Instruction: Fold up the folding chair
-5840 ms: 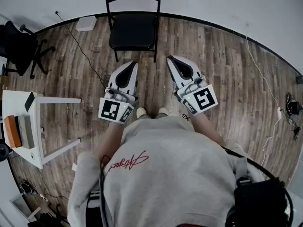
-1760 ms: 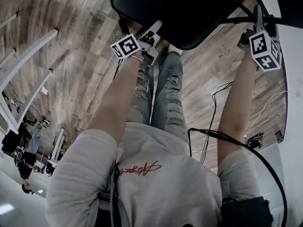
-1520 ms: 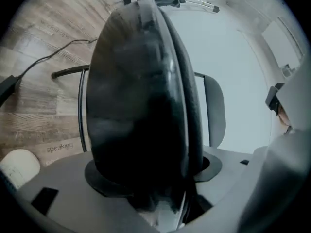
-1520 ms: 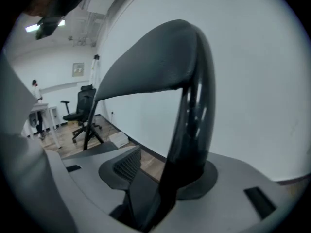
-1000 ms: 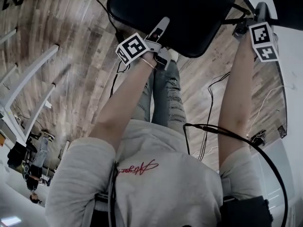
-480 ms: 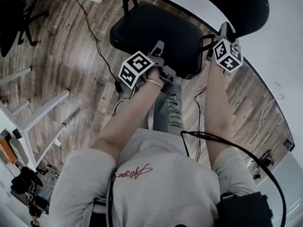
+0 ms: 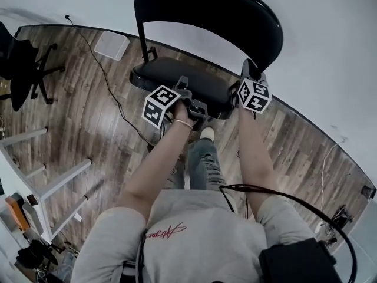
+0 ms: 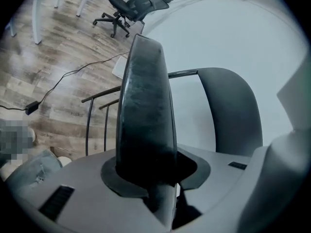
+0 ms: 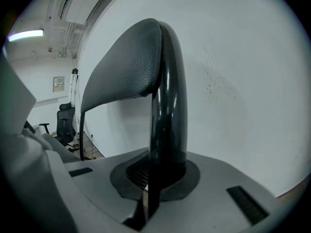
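Note:
The black folding chair stands against the white wall, its backrest (image 7: 224, 10) above the seat (image 7: 177, 78). My left gripper (image 7: 187, 93) is at the seat's front edge. In the left gripper view the seat pad (image 8: 146, 115) runs edge-on between the jaws of the left gripper (image 8: 148, 166), which are closing on it and touch it on both sides. My right gripper (image 7: 247, 72) is at the chair's right side. The right gripper (image 9: 158, 171) is shut on the glossy black frame tube (image 9: 167, 115), just below the backrest (image 9: 121, 72).
An office chair (image 7: 20, 63) stands at the far left on the wood floor. A white box (image 7: 111, 45) lies by the wall, and a cable (image 7: 112, 96) runs from it past the chair. White table legs (image 7: 53, 181) are at the lower left. The person's legs are below the seat.
Both grippers have risen with the chair. The seat's front edge has swung up toward the backrest and now shows nearly edge-on. The left jaws have narrowed onto the seat.

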Demonstrator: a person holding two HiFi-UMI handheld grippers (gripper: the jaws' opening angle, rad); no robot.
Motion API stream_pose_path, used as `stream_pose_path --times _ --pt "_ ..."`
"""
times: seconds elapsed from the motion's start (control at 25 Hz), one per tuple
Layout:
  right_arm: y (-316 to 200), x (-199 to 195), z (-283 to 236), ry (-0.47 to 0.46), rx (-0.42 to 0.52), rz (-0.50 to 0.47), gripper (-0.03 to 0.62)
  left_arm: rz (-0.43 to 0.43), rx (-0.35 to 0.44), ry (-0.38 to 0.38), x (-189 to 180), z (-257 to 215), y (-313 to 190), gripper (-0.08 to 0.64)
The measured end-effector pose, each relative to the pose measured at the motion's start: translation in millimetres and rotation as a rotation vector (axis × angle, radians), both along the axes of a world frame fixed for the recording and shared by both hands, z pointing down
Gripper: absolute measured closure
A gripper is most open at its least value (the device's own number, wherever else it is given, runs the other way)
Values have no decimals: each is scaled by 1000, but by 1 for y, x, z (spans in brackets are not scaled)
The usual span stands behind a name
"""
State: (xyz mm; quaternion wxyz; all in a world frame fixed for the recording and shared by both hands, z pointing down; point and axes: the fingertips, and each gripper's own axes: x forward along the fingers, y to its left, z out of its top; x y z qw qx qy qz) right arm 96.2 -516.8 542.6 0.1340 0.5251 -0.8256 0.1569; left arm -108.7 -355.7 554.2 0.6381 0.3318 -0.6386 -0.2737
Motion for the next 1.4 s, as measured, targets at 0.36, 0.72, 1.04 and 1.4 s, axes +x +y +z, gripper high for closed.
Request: stream_pose_path --times 0.36,0.72,1.04,1.4 --pt "-19 11 8 -78 -41 4 578 42 -80 -49 6 -7 -49 414" --pt "-37 -1 6 -66 -72 -95 578 18 -252 -72 9 -2 -89 413" --pt "-46 -8 -1 85 -95 -273 577 57 -400 -111 9 2 -125 413" --pt "-46 -12 -4 98 -116 -345 577 89 -473 -120 12 8 -159 413"
